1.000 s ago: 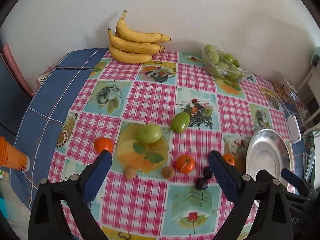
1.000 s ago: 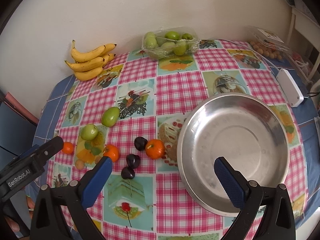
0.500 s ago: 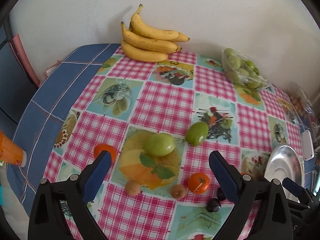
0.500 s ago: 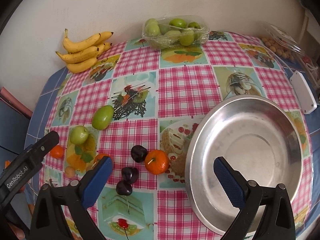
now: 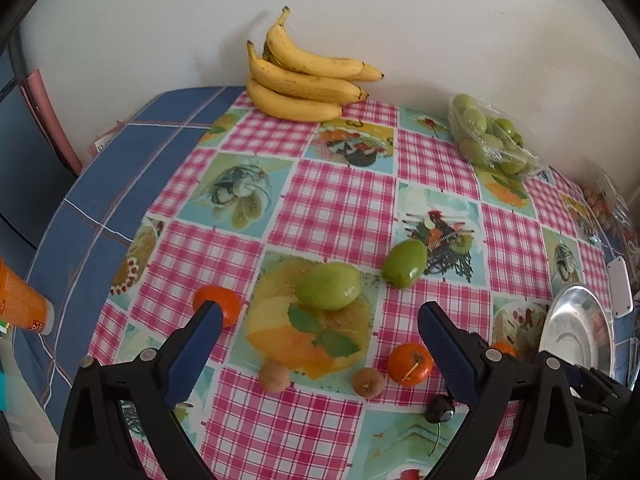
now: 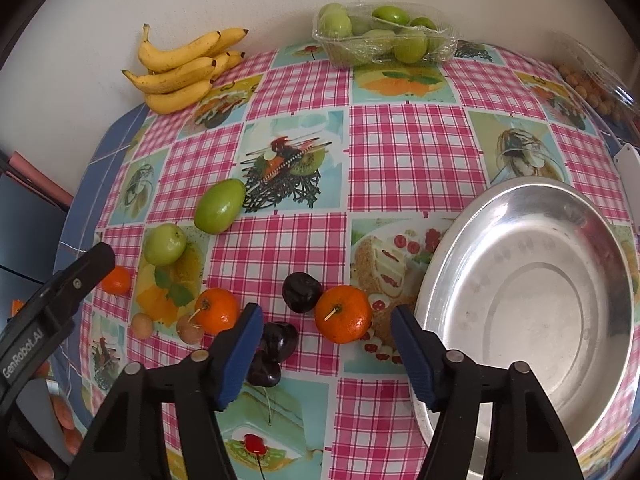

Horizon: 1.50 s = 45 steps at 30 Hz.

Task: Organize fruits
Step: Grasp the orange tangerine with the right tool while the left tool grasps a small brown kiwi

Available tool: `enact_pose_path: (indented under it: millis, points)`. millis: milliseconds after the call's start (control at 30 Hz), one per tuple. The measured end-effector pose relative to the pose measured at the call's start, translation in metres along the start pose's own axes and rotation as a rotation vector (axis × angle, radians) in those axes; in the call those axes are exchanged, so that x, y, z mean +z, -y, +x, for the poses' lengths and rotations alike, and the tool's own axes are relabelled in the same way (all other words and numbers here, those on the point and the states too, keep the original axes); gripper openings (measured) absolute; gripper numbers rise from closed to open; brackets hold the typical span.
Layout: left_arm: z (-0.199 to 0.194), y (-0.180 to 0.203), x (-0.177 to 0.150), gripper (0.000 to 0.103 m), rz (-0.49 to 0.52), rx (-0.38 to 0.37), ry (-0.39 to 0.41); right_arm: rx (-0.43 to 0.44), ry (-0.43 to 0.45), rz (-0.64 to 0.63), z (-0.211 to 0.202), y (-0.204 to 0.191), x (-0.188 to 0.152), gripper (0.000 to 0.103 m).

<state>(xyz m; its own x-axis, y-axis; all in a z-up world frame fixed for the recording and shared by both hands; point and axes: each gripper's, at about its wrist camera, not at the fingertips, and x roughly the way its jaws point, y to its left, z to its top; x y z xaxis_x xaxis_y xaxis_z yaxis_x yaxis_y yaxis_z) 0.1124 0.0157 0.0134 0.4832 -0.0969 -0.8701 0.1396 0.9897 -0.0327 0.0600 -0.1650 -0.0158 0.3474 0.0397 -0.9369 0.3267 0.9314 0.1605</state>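
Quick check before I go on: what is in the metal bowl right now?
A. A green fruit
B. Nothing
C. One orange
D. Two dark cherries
B: in the right wrist view the metal bowl shows only bare metal inside; the nearest orange and the dark cherries lie on the tablecloth beside it.

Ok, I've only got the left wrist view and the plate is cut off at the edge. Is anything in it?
Observer: No, the metal plate holds nothing.
Operator: What's in front of the right gripper?
Observer: A mandarin on the cloth, just ahead of the open right gripper, not gripped.
Operator: I see one cherry. Any more?
Observer: Three cherries: one beside that mandarin, two partly behind one of the right gripper's fingers.
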Motion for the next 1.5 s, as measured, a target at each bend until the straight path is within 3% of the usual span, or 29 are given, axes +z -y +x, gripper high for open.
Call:
enact_pose_path:
  millis: [67,133,200,400,567,800,900,1067,1233,1367,1500]
  points:
    - [0.006,0.001,-0.004,0.098,-0.003,-0.015,-0.032,-0.003,-0.011,0.002,0.003,0.001,0.0,0.054]
    - [0.014,0.001,-0.009,0.097,0.0,-0.029,-0.075,-0.001,-0.023,0.011,0.007,0.003,0.0,0.052]
    - [0.021,0.002,-0.014,0.088,0.001,-0.045,-0.11,-0.007,-0.032,0.011,0.012,0.004,0.0,0.05]
    - [0.039,-0.002,-0.026,0.077,-0.032,-0.085,-0.208,-0.015,-0.044,0.01,0.019,0.003,0.001,0.047]
    - [0.045,-0.004,-0.029,0.076,-0.036,-0.086,-0.234,-0.033,-0.056,0.025,0.027,0.005,0.002,0.047]
    - [0.05,0.002,-0.034,0.063,-0.008,-0.097,-0.265,-0.03,-0.053,0.05,0.031,0.007,0.0,0.04]
    - [0.05,0.003,-0.035,0.063,-0.004,-0.104,-0.271,-0.032,-0.051,0.048,0.03,0.006,0.0,0.039]
    - [0.048,0.0,-0.034,0.063,0.0,-0.095,-0.273,-0.014,-0.038,0.05,0.017,0.006,0.001,0.039]
    - [0.055,0.004,-0.032,0.057,0.007,-0.085,-0.289,-0.015,-0.037,0.038,0.005,0.001,-0.005,0.039]
    - [0.058,0.009,-0.035,0.048,0.019,-0.092,-0.293,-0.012,-0.033,0.026,-0.002,-0.002,-0.012,0.039]
    - [0.061,0.017,-0.039,0.031,0.035,-0.106,-0.302,-0.008,-0.02,0.023,-0.006,-0.004,-0.013,0.039]
